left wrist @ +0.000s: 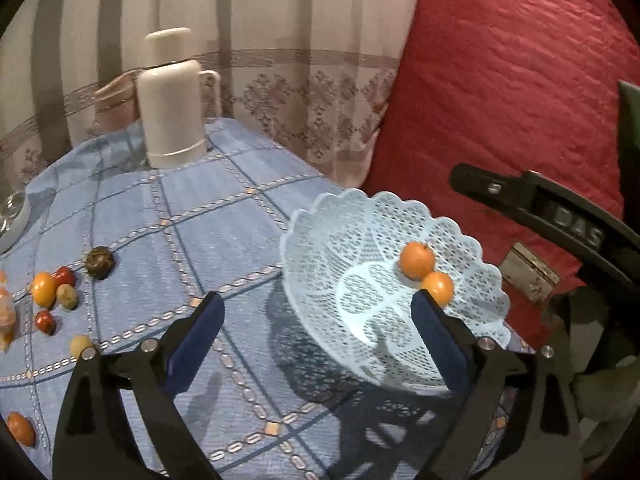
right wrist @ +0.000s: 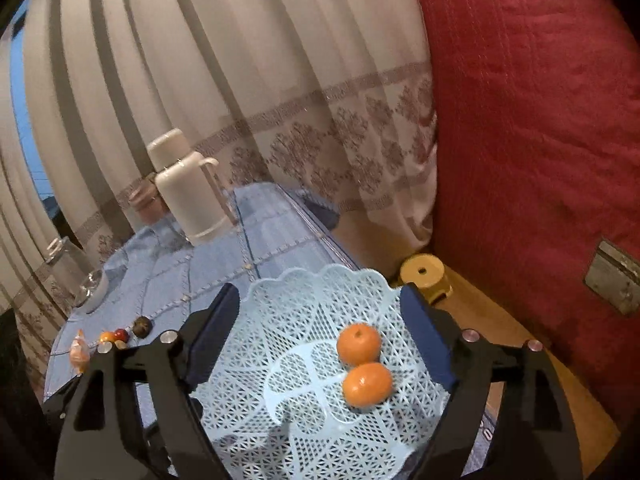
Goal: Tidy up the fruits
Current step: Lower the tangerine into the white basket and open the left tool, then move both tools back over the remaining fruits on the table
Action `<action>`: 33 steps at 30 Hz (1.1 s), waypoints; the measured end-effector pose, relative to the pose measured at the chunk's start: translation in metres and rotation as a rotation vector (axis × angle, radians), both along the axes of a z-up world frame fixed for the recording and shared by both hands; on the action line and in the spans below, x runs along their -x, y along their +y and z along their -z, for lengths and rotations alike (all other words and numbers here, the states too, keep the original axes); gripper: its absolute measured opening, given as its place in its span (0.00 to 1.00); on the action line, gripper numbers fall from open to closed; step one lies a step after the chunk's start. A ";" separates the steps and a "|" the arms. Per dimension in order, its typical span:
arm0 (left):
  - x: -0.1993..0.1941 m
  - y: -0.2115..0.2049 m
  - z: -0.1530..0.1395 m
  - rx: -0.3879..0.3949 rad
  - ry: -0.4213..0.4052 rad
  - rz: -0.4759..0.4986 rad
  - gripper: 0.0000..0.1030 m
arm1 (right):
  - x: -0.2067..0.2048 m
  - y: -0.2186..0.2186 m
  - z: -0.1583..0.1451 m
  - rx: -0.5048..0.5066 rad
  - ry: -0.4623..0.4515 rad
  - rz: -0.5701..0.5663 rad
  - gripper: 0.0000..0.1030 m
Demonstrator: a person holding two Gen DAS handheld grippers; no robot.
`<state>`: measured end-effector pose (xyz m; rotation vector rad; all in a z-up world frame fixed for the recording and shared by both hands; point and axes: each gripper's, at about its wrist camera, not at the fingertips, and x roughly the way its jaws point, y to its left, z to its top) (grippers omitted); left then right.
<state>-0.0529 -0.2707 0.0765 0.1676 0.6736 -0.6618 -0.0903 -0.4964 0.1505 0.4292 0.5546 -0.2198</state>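
Observation:
A light blue lattice basket [left wrist: 472, 320] sits at the right end of the blue checked table and holds two oranges [left wrist: 417, 260]. It also shows in the right wrist view [right wrist: 320, 292] with both oranges [right wrist: 359, 344]. My left gripper [left wrist: 316, 316] is open and empty, above the cloth beside the basket's left rim. My right gripper [right wrist: 320, 304] is open and empty, hovering over the basket. Loose fruits lie at the table's left: an orange [left wrist: 43, 289], small red ones [left wrist: 65, 276], yellowish ones [left wrist: 67, 296] and a dark round one [left wrist: 99, 263].
A white thermos jug [left wrist: 172, 100] stands at the far end of the table, a glass dish [left wrist: 12, 216] at the far left. A red quilted cushion [left wrist: 520, 100] lies right of the table, curtains behind. A yellow stool [right wrist: 424, 274] stands on the floor.

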 end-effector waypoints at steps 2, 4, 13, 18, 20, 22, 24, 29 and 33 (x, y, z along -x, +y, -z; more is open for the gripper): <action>-0.003 0.007 -0.001 -0.005 -0.010 -0.030 0.91 | 0.002 0.004 -0.002 0.009 -0.031 -0.009 0.87; -0.005 0.016 -0.003 -0.010 -0.021 -0.059 0.91 | 0.004 0.008 -0.004 0.016 -0.060 -0.019 0.89; -0.004 0.057 -0.020 0.005 -0.094 -0.154 0.91 | 0.005 0.041 -0.013 0.090 -0.095 -0.087 0.92; -0.005 0.086 -0.031 0.028 -0.123 -0.211 0.91 | 0.002 0.063 -0.016 0.114 -0.086 -0.129 0.92; -0.006 0.098 -0.034 0.034 -0.134 -0.236 0.91 | 0.002 0.070 -0.016 0.115 -0.085 -0.143 0.92; -0.007 0.112 -0.037 0.038 -0.147 -0.269 0.91 | 0.001 0.080 -0.016 0.123 -0.083 -0.161 0.92; -0.008 0.125 -0.039 0.043 -0.153 -0.299 0.95 | 0.000 0.089 -0.016 0.127 -0.081 -0.179 0.92; -0.021 0.164 -0.045 0.064 -0.150 -0.385 0.95 | -0.006 0.116 -0.016 0.119 -0.074 -0.230 0.92; -0.033 0.194 -0.050 0.057 -0.154 -0.458 0.95 | -0.011 0.135 -0.015 0.102 -0.063 -0.263 0.92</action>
